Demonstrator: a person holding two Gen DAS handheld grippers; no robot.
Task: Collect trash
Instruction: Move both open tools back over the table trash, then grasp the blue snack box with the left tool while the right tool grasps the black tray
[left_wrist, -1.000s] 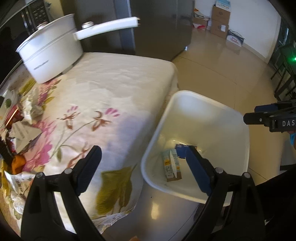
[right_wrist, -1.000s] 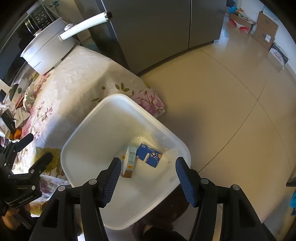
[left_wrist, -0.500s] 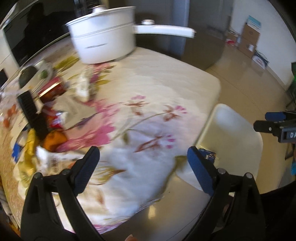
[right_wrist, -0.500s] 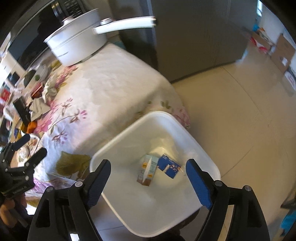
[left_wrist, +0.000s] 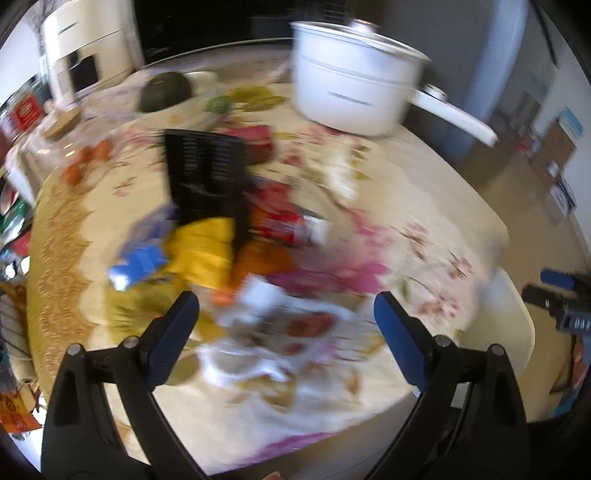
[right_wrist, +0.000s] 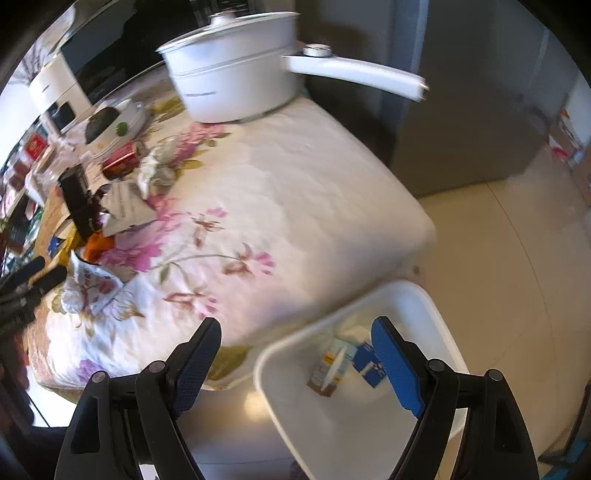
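the left gripper (left_wrist: 286, 314) hangs over the trash pile (left_wrist: 236, 236) on the floral tablecloth (right_wrist: 295, 206), fingers spread wide with nothing between them. the right gripper (right_wrist: 295, 341) sits above the table's near right edge and the white bin (right_wrist: 436, 306), its jaws having just been opening, now wide and empty. two small cartons (right_wrist: 330, 367) lie in the bin. far off stands a white pot (right_wrist: 236, 70); bare cloth lies between it and the bin.
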